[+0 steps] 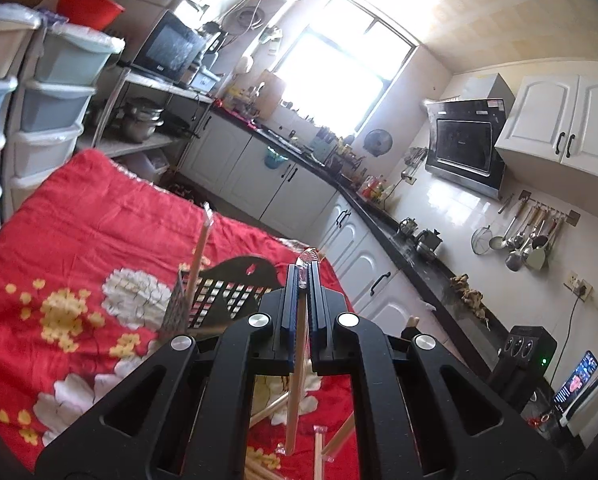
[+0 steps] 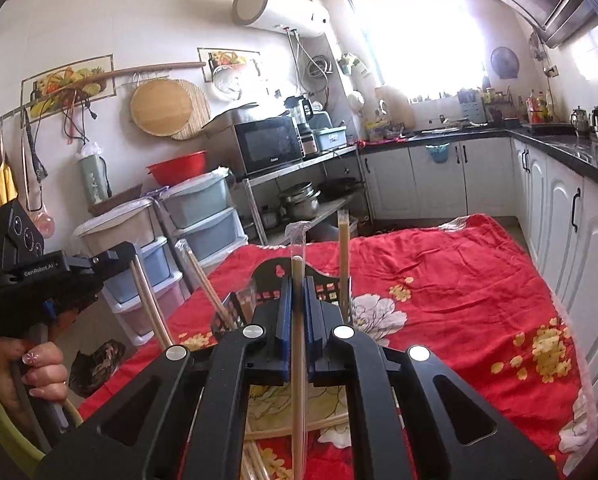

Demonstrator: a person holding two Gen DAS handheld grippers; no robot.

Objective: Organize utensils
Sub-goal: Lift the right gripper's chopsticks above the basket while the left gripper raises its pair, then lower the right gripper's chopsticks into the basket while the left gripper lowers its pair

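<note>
My left gripper [image 1: 304,276] is shut on a plastic-wrapped pair of wooden chopsticks [image 1: 297,376] that runs upright between its blue pads. My right gripper [image 2: 297,286] is likewise shut on another wrapped pair [image 2: 297,376]. Just past both grippers a black mesh utensil holder [image 1: 219,300] [image 2: 273,274] stands on the red floral cloth. One wrapped pair [image 1: 198,256] [image 2: 343,256] stands upright in the holder and another [image 2: 203,280] leans at its left side. In the right wrist view the left gripper [image 2: 129,256] is at the left, held by a hand, its chopsticks [image 2: 151,308] slanting down.
Several loose chopsticks [image 2: 299,428] [image 1: 267,412] lie on the red cloth [image 2: 459,300] below the grippers. Stacked plastic drawers [image 2: 203,216] and a metal shelf with pots [image 2: 299,200] stand beyond the cloth's far edge. White cabinets under a black counter [image 2: 559,184] run along the right.
</note>
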